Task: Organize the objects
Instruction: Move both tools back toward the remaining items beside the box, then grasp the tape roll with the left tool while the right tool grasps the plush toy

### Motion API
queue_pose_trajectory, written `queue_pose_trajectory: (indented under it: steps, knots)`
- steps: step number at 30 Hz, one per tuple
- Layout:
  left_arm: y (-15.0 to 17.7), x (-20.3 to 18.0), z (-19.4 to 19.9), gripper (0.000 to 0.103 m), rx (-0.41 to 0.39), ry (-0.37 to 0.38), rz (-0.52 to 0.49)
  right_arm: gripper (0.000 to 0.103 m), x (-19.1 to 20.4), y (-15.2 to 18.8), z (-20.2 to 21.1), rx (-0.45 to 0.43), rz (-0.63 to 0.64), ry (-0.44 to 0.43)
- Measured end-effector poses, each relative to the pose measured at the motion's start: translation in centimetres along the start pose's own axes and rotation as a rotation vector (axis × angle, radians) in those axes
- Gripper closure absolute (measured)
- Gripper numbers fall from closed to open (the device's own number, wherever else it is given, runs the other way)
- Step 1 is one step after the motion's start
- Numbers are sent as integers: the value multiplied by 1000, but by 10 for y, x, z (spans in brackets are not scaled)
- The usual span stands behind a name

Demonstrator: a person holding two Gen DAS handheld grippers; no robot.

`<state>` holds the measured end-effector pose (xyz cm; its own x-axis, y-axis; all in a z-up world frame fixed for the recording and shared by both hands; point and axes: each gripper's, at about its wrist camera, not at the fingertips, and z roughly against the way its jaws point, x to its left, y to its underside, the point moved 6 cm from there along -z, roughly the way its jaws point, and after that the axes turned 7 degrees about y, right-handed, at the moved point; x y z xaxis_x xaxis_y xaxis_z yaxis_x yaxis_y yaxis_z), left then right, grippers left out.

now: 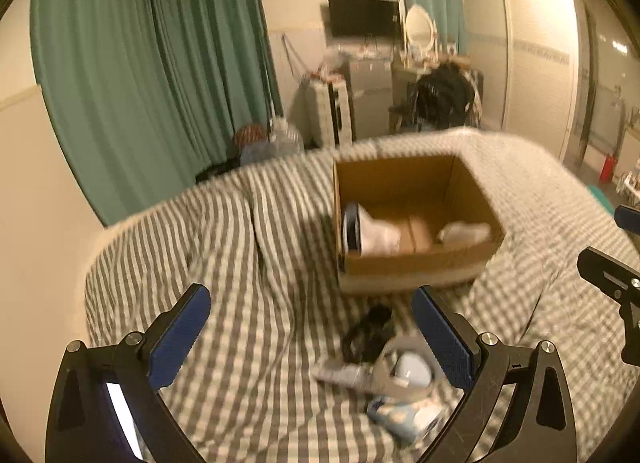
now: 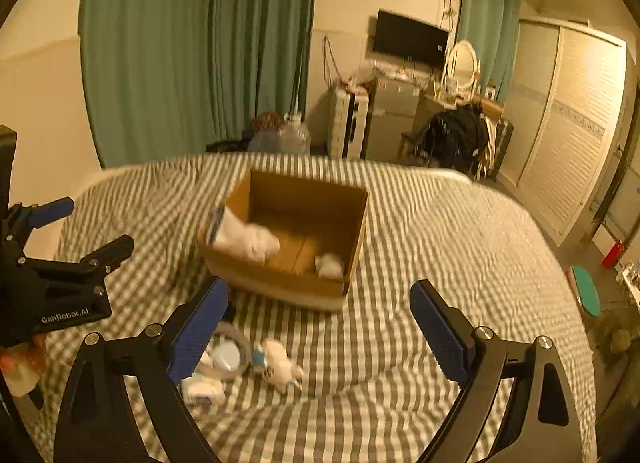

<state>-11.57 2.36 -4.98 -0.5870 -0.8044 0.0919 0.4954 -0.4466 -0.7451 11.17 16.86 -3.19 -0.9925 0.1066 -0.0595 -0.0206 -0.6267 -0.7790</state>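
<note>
Cardboard box [image 2: 296,239] is set on grey-striped bed [image 2: 440,223] at 12 o'clock; loose items [image 2: 240,363] lie near 7. Green curtains [image 2: 192,43], TV [image 2: 410,39] seen behind. Left gripper [image 1: 310,327] & right gripper [image 2: 318,323] are both spread wide, nothing held.

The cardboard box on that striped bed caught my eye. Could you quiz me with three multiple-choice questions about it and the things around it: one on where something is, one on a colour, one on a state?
1. Where is the cardboard box?
A. On the floor
B. On the striped bedcover
C. On the dresser

2. What colour are the pads on the right gripper fingers?
A. Blue
B. Red
C. Yellow

3. What state is the left gripper in?
A. Shut on a cup
B. Open, holding nothing
C. Shut on the box

Answers: 1 B, the box stands on the grey and white stripes. 2 A, both pads show blue. 3 B, its fingers stand wide apart with only bedcover and loose items lying beyond them.
</note>
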Motion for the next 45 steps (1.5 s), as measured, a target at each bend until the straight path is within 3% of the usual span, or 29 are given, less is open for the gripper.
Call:
queue_pose_trajectory:
  steps: [5, 13, 19, 27, 31, 34, 36, 41, 45]
  knots:
    - [40, -7, -35, 0, 89, -7, -24, 10, 10, 41, -40, 111, 7, -34]
    - [96, -33, -78, 0, 248, 63, -65, 10, 28, 93, -103, 292, 52, -109]
    - [102, -56, -91, 0, 276, 136, -130, 12, 35, 114, -131, 392, 64, -162]
    - [113, -86, -104, 0, 324, 222, -236, 14, 25, 116, -144, 420, -2, -164]
    - [111, -87, -120, 0, 350, 240, -217, 18, 29, 119, -150, 446, 7, -176]
    - [111, -85, -133, 7, 373, 314, -159, 22, 33, 122, -155, 465, 22, -180]
    - [111, -85, -134, 18, 373, 363, -143, 24, 35, 124, -158, 479, 30, -183]
    - [106, -76, -125, 18, 352, 355, -108, 29, 44, 127, -165, 511, 58, -200]
    - [98, -62, -112, 18, 324, 297, -79, 30, 52, 125, -171, 525, 72, -230]
